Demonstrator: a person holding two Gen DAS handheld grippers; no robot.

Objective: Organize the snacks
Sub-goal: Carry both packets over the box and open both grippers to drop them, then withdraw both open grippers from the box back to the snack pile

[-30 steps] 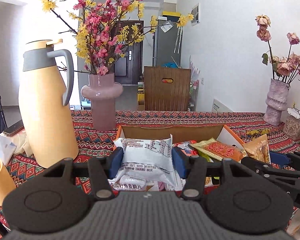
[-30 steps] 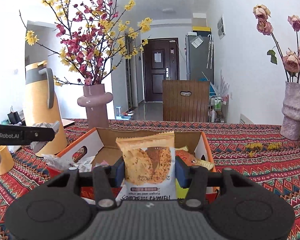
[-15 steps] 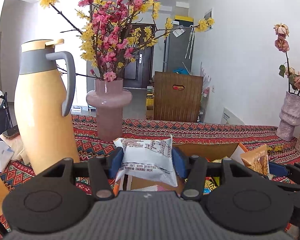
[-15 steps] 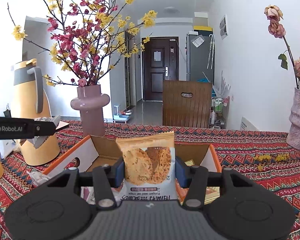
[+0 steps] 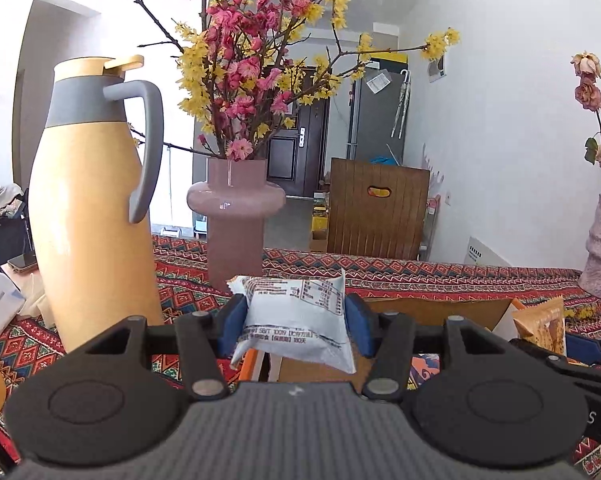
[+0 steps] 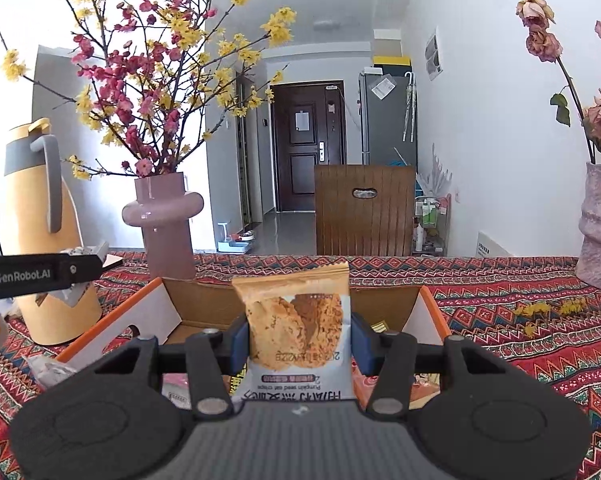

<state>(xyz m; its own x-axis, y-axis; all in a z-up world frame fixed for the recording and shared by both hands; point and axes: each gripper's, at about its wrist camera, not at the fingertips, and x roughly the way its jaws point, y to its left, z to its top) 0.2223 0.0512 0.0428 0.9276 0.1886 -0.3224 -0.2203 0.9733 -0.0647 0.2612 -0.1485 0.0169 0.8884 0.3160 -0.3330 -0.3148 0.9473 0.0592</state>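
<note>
On the black side of the left gripper (image 6: 40, 274) stands the white brand "GenRobot.AI". The orange cookie packet (image 6: 296, 320) hangs upside down — its English line reads "Pumpkin seed oat crisps", the Chinese words above it I cannot read. The white snack packet (image 5: 296, 320) carries a printed table — too small to read.

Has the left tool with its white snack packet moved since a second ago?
Yes. The left tool has carried the white snack packet leftward, off the cardboard box: the packet now sits before the mauve vase, nearer the yellow thermos jug.
</note>
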